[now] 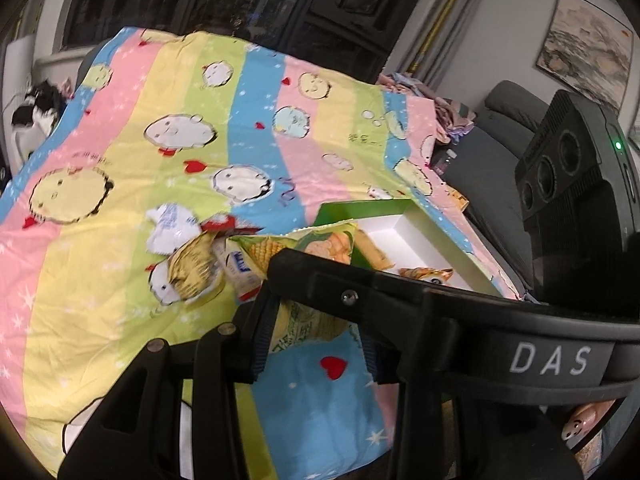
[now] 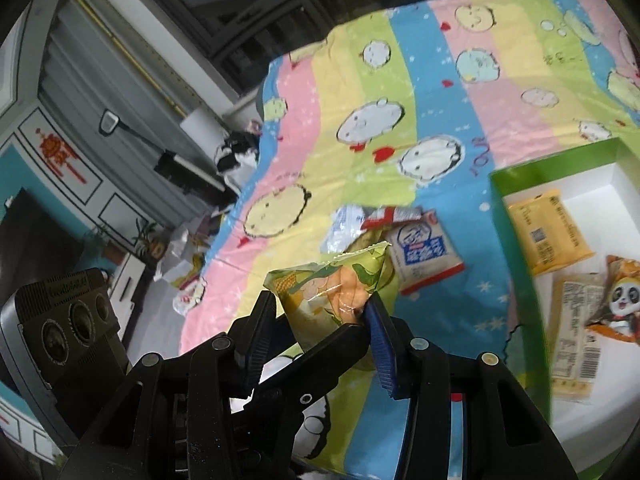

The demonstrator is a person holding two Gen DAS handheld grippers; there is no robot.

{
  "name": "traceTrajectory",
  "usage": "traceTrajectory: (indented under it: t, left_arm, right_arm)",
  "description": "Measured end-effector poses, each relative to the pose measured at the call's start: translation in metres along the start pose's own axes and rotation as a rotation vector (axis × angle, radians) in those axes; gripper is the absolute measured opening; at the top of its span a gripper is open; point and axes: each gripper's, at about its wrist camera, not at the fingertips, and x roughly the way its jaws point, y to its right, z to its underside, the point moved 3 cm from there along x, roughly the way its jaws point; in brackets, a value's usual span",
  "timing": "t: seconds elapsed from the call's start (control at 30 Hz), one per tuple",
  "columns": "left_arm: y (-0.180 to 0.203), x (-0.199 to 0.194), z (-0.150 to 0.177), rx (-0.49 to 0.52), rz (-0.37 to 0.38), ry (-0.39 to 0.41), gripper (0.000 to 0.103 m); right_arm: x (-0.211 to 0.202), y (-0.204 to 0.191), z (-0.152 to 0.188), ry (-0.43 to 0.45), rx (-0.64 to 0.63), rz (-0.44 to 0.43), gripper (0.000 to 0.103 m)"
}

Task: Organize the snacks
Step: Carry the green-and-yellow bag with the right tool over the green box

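Observation:
My right gripper point(image 2: 322, 308) is shut on a green and yellow corn snack bag point(image 2: 332, 292) and holds it above the striped cartoon sheet point(image 2: 360, 80). The same bag point(image 1: 308, 248) shows in the left wrist view, crossed by the right gripper's black body. My left gripper point(image 1: 316, 332) is open, with the bag's lower part between its fingers. Loose snacks lie on the sheet: a white and blue packet point(image 2: 424, 252), a crumpled white wrapper point(image 1: 172, 228) and a gold bag point(image 1: 192, 268). A green box point(image 2: 520, 176) with a white inside holds a yellow packet point(image 2: 548, 236) and a panda packet point(image 2: 620, 300).
The sheet covers a bed. The box point(image 1: 400, 224) lies near its right edge. A grey sofa point(image 1: 504, 132) stands beyond that edge. A black and white cat point(image 2: 236, 156) sits at the far left edge. Grey cabinets point(image 2: 80, 120) and floor clutter are at the left.

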Motion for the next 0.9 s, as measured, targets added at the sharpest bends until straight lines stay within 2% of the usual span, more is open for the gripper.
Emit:
traceTrajectory:
  t: [0.53, 0.9]
  left_arm:
    - [0.079, 0.023, -0.018, 0.144, 0.049, 0.017, 0.035]
    - [0.123, 0.055, -0.021, 0.205, 0.101, -0.02, 0.035]
  right_arm:
    - [-0.072, 0.049, -0.016, 0.179, 0.089, 0.04, 0.049]
    - [-0.105, 0.093, -0.019, 0.243, 0.166, 0.069, 0.049]
